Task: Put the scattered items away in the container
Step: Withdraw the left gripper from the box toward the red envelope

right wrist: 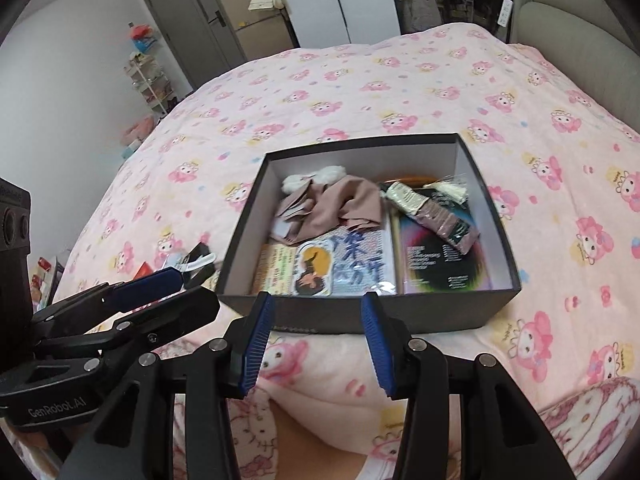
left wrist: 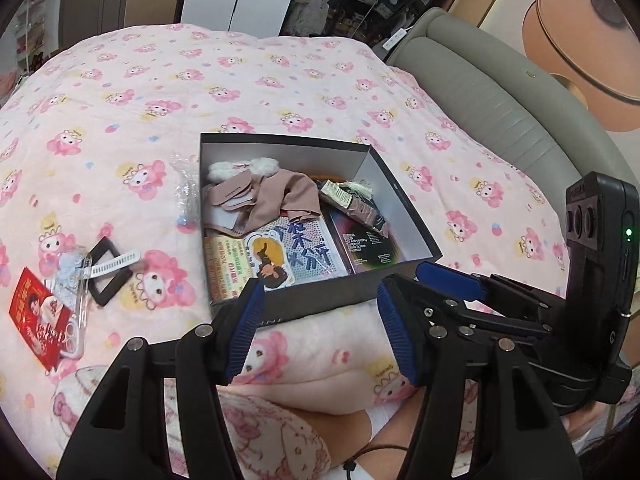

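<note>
While the dark box sits open in the middle of both pictures on the pink blanket, it holds a pink cloth, a fluffy white thing, cards and packets piled on each other, so some are partly hidden. Left of the box lie a black square frame, a white strap, a clear phone case and a red card. In the right wrist picture these are mostly hidden behind the other tongs. The left gripper and the right gripper are both open and hold nothing. A person's legs are cut off at the bottom.
</note>
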`<state>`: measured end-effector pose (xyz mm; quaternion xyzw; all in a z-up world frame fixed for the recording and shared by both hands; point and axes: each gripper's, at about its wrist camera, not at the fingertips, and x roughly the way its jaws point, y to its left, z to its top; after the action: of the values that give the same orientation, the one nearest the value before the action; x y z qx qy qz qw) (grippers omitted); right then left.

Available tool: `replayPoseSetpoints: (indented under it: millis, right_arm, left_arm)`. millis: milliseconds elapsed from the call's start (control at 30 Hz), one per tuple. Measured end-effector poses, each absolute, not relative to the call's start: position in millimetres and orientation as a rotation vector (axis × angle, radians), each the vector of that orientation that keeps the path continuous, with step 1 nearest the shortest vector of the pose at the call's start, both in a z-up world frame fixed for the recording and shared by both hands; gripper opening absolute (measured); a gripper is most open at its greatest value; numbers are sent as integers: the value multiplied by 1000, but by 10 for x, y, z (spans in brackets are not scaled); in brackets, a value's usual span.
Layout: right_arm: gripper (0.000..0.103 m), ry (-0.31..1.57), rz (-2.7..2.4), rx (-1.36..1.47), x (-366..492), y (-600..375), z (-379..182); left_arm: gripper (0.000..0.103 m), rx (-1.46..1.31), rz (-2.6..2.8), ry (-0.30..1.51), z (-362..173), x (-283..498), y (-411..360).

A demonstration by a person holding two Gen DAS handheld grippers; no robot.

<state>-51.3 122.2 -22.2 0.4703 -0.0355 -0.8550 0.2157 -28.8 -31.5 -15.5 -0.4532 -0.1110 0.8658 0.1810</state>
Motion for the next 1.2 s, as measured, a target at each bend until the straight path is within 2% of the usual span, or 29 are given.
replayPoseSetpoints:
  millis: [400, 1200]
  right_arm:
    - [41, -13, -2345, 1295, -336, 812, -182]
    - [41, 190, -2178, 1354, -330, -467, -512]
  left_arm:
    - [60, -1276, 2483, -352, -173, -112, -724]
    - [60, -1363, 2565, -589, -639, 18, -1933]
